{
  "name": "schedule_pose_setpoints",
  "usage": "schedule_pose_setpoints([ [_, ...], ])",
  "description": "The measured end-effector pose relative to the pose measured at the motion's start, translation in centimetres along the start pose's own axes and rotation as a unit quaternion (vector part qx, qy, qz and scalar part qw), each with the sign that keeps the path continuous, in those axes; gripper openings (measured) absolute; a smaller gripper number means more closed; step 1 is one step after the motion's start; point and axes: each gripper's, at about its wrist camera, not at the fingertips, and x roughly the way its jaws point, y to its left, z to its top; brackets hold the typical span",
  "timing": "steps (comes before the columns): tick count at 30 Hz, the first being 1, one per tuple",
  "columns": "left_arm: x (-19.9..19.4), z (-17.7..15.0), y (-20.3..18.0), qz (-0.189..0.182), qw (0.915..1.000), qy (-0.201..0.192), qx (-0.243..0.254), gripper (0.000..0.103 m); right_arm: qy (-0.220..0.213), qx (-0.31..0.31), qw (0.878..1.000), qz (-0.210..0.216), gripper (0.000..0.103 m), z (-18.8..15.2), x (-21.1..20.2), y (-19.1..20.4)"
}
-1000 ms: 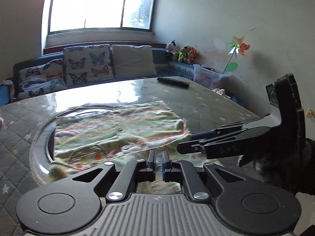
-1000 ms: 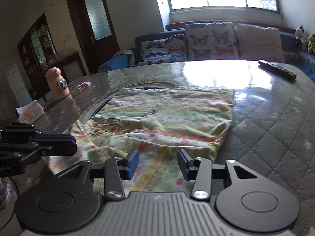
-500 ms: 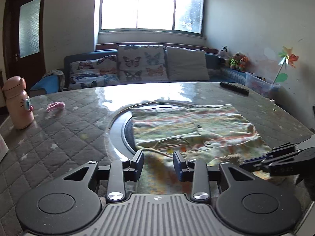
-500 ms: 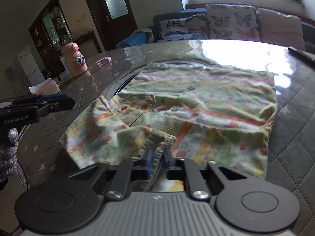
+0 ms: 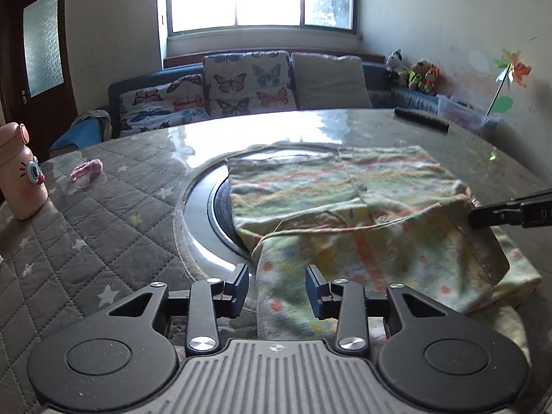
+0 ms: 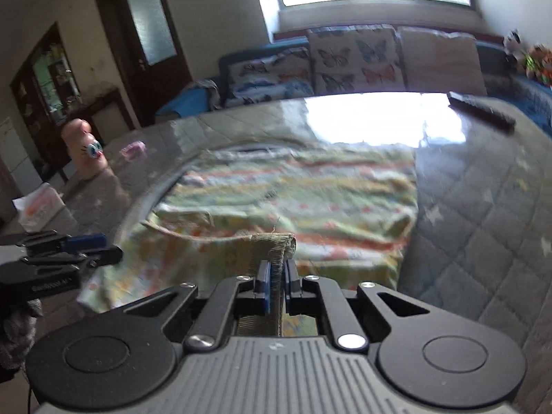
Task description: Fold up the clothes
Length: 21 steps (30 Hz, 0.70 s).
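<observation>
The patterned shirt (image 5: pixel 345 186) lies spread on the quilted bench (image 5: pixel 103 241), its far part flat over the round glass inset (image 5: pixel 203 214) and its near edge lifted and doubled over. The right claw (image 6: pixel 276 272) is clamped on a thick bunched hem of the shirt and holds it up off the cloth beneath; this looks like a grip meant to carry that edge across as a fold. The left claw (image 5: pixel 276 284) hangs with its fingers apart, straddling the near left corner of the shirt without pinching it, likely placed to take that corner so both ends of the edge travel level. To the left stand a pink bottle (image 5: pixel 20 172) with a cartoon face and, farther off, a small pink object (image 5: pixel 86 169), both well apart from the garment. A dark remote (image 5: pixel 421 119) lies at the far right, also away from the cloth. Nothing on the bench blocks a fold toward the far side, though the raised rim of the inset might snag loose fabric. The right wrist view is blurred, so finer creases cannot be told.
</observation>
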Motion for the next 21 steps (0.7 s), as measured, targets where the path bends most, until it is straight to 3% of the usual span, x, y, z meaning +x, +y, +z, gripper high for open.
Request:
schedule_pose_setpoints([
  [11,1.2,1.8,-0.6,-0.009,0.9998,0.011,0.011,0.035,-0.007,-0.016,0.999,-0.031,0.005,-0.2,0.2,-0.7],
  [21,3.9,2.9,-1.3,-0.007,0.9987,0.035,0.036,0.028,-0.009,-0.07,0.998,0.007,0.01,0.2,2.5,1.0],
])
